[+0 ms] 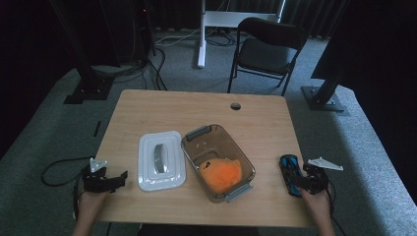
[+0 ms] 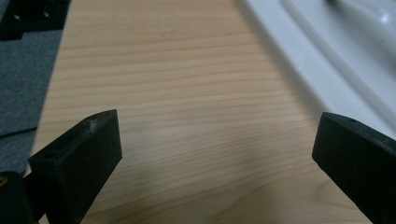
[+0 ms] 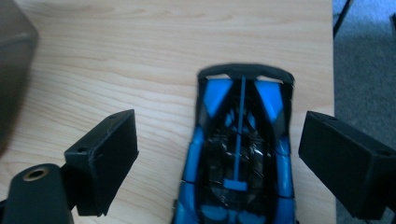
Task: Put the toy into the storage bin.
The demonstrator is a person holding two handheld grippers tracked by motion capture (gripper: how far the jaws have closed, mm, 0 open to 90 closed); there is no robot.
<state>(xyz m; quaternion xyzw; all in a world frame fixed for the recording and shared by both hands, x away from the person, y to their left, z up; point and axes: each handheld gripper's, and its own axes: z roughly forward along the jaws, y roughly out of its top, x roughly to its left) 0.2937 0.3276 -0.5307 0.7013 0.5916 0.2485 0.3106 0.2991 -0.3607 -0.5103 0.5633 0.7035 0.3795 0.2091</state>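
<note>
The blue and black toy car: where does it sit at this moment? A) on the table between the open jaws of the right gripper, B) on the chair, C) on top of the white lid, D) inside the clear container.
A: the toy car lies on the table between the spread jaws of the right gripper, apart from the container.

Cut-offs and blur at the table

Your right gripper view crops the toy car (image 3: 240, 154) at the bottom edge and blurs the container (image 3: 14, 70) at left; your left gripper view cuts the white lid (image 2: 327, 56) off at the right edge.
</note>
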